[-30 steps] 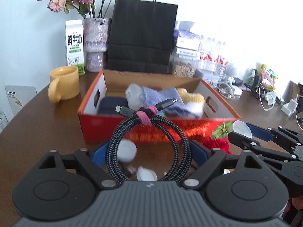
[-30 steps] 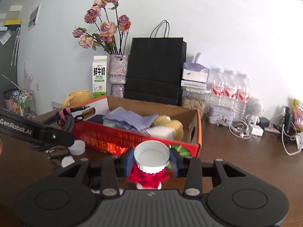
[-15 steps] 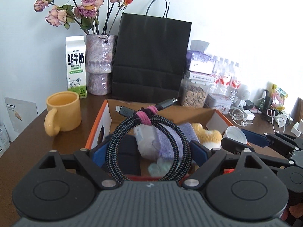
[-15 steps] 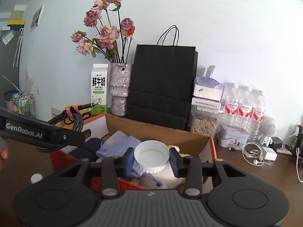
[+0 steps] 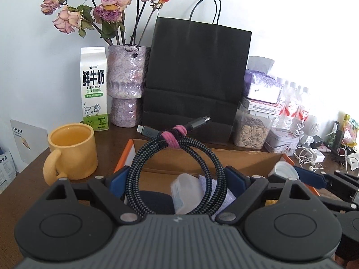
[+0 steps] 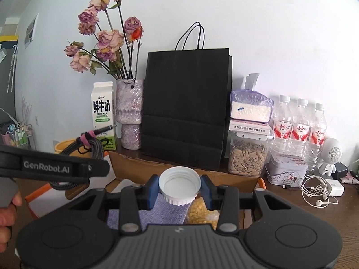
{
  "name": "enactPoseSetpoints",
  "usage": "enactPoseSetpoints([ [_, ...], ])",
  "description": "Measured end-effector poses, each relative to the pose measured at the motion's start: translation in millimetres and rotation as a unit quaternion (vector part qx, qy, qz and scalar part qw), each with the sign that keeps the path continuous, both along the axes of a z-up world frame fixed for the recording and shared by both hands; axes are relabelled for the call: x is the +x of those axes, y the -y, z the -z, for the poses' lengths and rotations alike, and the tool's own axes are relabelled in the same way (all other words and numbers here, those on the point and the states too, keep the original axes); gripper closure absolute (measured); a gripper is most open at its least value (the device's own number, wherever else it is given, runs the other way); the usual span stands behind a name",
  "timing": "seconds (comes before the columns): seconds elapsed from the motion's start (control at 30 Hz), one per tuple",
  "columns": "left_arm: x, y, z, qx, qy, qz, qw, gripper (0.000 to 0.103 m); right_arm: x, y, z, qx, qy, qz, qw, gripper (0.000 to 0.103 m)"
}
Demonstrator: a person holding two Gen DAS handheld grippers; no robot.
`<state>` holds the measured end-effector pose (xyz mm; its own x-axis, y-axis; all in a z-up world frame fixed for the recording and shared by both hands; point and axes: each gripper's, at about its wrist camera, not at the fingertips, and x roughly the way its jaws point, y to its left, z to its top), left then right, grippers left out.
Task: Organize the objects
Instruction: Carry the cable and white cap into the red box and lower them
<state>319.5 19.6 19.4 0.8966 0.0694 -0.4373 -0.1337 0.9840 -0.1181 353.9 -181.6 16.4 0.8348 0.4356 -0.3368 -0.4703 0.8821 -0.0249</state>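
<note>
Cardboard box [image 5: 246, 159], orange outside, open top, on brown table [image 5: 29, 174] in front of black paper bag [image 5: 197, 78]; receiving container for the sort
Contents so far, as visible: lilac cloth [image 6: 170, 208], yellow fuzzy item [image 6: 202, 213], dark blue item [image 5: 154, 204], translucent plastic piece [image 5: 186, 190]
In transit, item 1: coiled braided cable [image 5: 175, 174] with pink tie, clamped upright between the fingers of left gripper [image 5: 177, 179], held above the box's near left part, not yet released
In transit, item 2: white bottle cap [image 6: 179, 185], open side up, pinched between the pads of right gripper [image 6: 179, 188], held over the cloth inside the box
Judged status: well advanced; both held pieces are over the box and need only lowering and letting go
Left outside, likely not part of the sort: yellow mug [image 5: 71, 150], milk carton [image 5: 94, 89], vase [image 5: 126, 85], earphones [image 6: 314, 188]; whether loose items remain on the table below cannot be told
</note>
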Motion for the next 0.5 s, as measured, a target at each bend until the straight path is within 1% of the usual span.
enactPoseSetpoints([
  [0.3, 2, 4, 7, 0.011, -0.006, 0.009, 0.9999, 0.012, 1, 0, 7, -0.008, -0.014, 0.003, 1.000, 0.064],
  [0.33, 3, 4, 8, 0.011, -0.005, 0.009, 0.9999, 0.007, 2, 1, 8, -0.008, -0.016, 0.008, 1.000, 0.063],
  [0.37, 4, 4, 8, 0.011, -0.004, 0.007, 0.9999, 0.000, 4, 2, 8, -0.008, -0.020, 0.013, 1.000, 0.060],
  [0.4, 3, 3, 9, 0.011, -0.001, 0.003, 0.9999, 0.000, 5, 3, 9, -0.008, -0.025, 0.016, 1.000, 0.042],
  [0.43, 3, 3, 9, 0.013, -0.001, 0.002, 0.9999, 0.000, 7, 3, 11, -0.008, -0.031, 0.018, 0.999, 0.011],
  [0.47, 4, 3, 9, 0.013, -0.004, 0.001, 0.9999, 0.000, 7, 3, 12, -0.009, -0.032, 0.023, 0.999, 0.000],
  [0.5, 4, 2, 10, 0.011, -0.006, -0.001, 0.9999, 0.000, 7, 3, 13, -0.011, -0.033, 0.025, 0.999, 0.000],
])
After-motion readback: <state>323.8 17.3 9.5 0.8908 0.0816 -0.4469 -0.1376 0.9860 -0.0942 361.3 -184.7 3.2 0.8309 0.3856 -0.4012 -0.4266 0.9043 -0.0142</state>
